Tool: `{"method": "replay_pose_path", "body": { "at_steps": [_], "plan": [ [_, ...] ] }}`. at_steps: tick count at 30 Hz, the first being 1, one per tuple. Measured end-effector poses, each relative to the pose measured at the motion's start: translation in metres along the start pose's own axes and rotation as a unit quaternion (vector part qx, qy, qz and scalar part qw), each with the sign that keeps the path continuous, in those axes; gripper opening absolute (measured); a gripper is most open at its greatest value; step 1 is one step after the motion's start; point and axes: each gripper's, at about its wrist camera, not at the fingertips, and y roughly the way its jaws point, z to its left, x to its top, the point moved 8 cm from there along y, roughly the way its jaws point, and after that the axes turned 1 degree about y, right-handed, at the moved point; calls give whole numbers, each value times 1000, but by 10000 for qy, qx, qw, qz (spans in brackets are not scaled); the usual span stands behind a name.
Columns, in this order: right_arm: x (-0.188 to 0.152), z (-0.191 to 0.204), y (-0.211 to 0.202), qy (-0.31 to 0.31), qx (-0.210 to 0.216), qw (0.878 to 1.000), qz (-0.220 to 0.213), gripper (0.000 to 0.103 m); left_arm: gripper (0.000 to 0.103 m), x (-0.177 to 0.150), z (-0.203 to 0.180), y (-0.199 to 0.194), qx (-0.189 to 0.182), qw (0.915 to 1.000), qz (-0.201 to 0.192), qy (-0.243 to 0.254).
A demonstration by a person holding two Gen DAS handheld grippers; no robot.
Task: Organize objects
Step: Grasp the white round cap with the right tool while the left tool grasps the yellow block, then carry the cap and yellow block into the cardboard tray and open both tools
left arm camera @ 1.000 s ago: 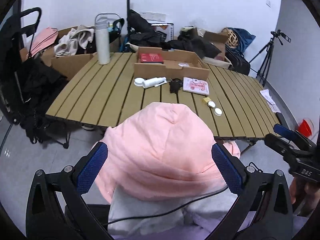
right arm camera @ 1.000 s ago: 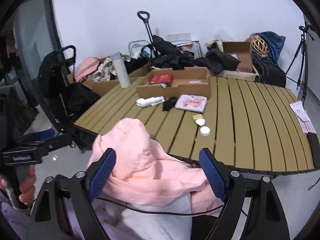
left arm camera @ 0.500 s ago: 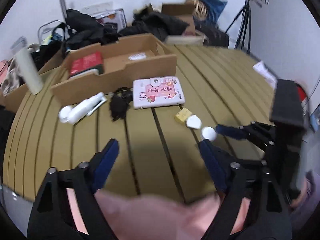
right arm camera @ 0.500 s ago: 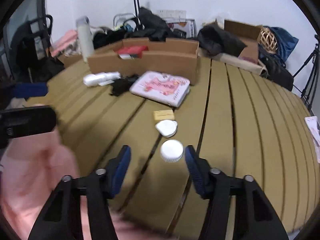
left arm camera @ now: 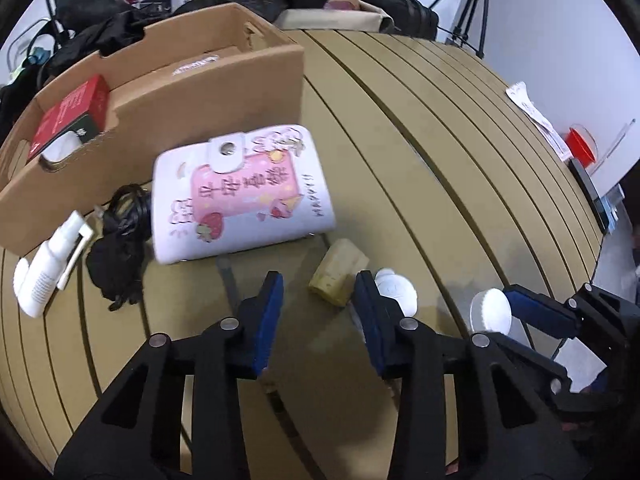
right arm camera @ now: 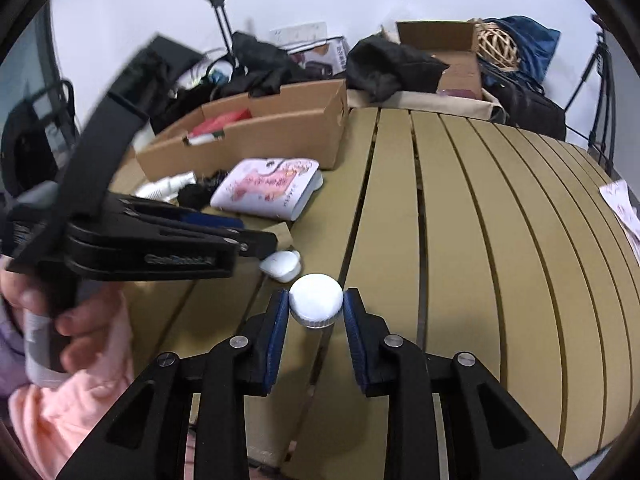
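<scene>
My right gripper point(right arm camera: 316, 307) has its blue pads on both sides of a round white cap point(right arm camera: 316, 301) on the slatted table; the cap also shows in the left wrist view point(left arm camera: 491, 311). My left gripper point(left arm camera: 318, 294) is open and empty just short of a small yellow block point(left arm camera: 339, 276). A white rounded case point(left arm camera: 394, 290) lies between block and cap. Behind them lie a pink and white wallet point(left arm camera: 240, 196), a black cord bundle point(left arm camera: 118, 248) and a white spray bottle point(left arm camera: 50, 262).
An open cardboard box point(left arm camera: 192, 92) with a red box point(left arm camera: 70, 114) inside stands behind the wallet. Papers point(left arm camera: 534, 116) lie near the table's right edge. Bags and boxes point(right arm camera: 440, 64) pile up beyond the far edge. Pink clothing point(right arm camera: 72, 408) is at my lower left.
Both grippers moved forward over the table and closed in. The right one came around the white cap; the left one narrowed and reached the yellow block.
</scene>
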Motion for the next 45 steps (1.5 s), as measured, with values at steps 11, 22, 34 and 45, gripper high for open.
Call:
{"method": "replay_pose_path", "body": {
  "at_steps": [11, 22, 34, 45],
  "plan": [
    [4, 2, -29, 86, 15, 10000, -42, 31, 18, -8, -15, -26, 321, 9991, -90, 268],
    [-13, 67, -158, -333, 312, 9978, -488, 31, 18, -141, 18, -235, 474, 9835, -1164, -1305],
    [-29, 151, -208, -966, 639, 9901, -798, 31, 18, -162, 34, -314, 666, 9692, -1864, -1462],
    [9, 126, -155, -780, 772, 9923, -569, 31, 19, -99, 65, -278, 84, 9737, -1670, -1547]
  ]
}}
